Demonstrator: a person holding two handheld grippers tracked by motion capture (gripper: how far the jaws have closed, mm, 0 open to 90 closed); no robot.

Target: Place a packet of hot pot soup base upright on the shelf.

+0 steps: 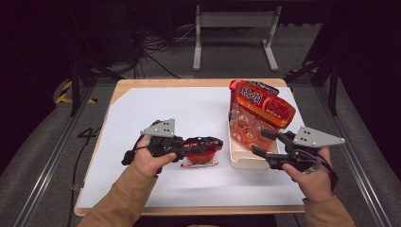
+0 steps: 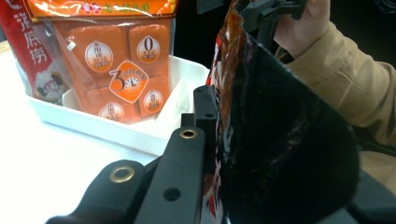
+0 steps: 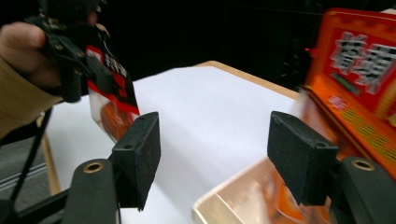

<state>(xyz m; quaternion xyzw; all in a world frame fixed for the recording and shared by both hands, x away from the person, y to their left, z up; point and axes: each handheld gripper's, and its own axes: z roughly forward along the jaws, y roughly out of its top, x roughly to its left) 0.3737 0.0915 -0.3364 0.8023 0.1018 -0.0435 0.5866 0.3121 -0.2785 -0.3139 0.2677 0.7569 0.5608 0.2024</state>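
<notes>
High view: my left gripper [image 1: 208,144] clamps 1 red packet [image 1: 198,158], my right gripper [image 1: 265,144] gapes empty; risk, the packet's thin edge slipping free

Light falls from above onto the white table sheet [image 1: 189,113], which glows bright while the floor and room around it sink into near-black. Shadows under the hands are soft and short. The high view is slightly grainy but evenly sharp. In the right gripper view the orange snack bag [image 3: 359,79] and the tray [image 3: 224,205] smear with motion blur — the jaws stay crisp. The left gripper view's near packet [image 2: 285,140] is dark, underexposed and out of focus.
</notes>
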